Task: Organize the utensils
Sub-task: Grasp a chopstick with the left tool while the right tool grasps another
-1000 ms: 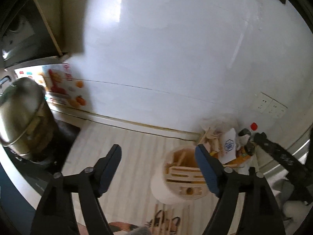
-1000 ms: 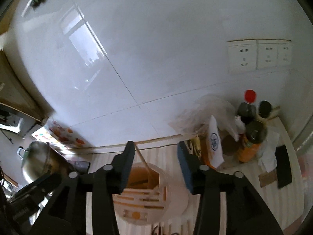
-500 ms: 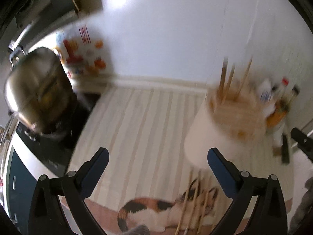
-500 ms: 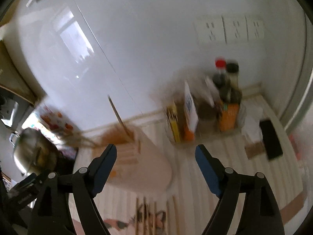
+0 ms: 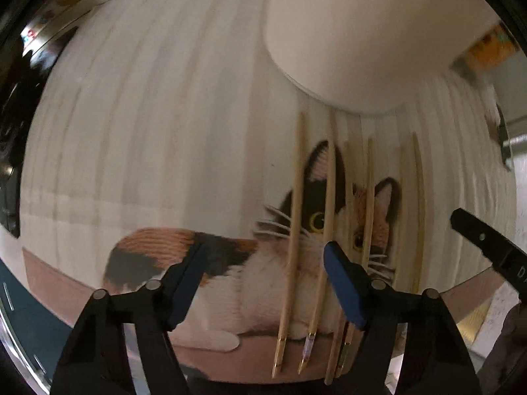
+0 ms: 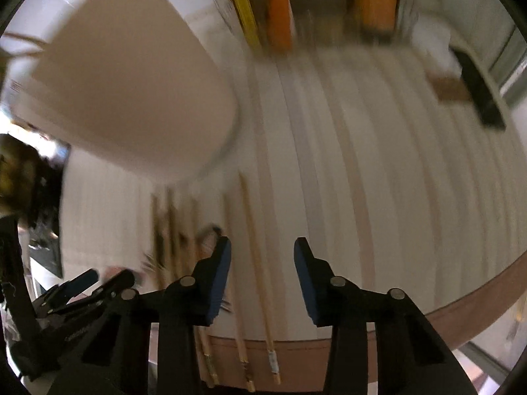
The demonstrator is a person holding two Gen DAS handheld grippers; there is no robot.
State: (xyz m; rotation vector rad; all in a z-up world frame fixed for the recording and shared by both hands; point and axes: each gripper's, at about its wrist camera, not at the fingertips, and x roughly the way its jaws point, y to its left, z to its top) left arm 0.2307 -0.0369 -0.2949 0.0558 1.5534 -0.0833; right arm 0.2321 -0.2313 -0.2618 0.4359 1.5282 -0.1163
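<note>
Several wooden chopsticks (image 5: 298, 197) lie side by side on a striped mat with a cat picture (image 5: 154, 250). The white utensil holder (image 5: 355, 33) stands just beyond them. My left gripper (image 5: 263, 256) points straight down over the mat, its jaws closing; two chopsticks run between the fingers, untouched by the pads. My right gripper (image 6: 262, 250) hovers over the right end of the chopstick row, jaws closing too, with one chopstick (image 6: 255, 237) lying between the pads and not pressed. The holder (image 6: 131, 82) looms at the upper left of the blurred right wrist view.
Bottles and packets (image 6: 280, 10) stand behind the mat by the wall, and a flat black object (image 6: 477, 98) lies at the right. A metal pot (image 6: 10, 164) on a dark hob is at the left. The other gripper's black finger (image 5: 481, 240) enters from the right.
Both grippers have dropped from above the holder, facing the wall, to just over the chopsticks on the mat. Their jaws spread wide on the way and now stand narrower.
</note>
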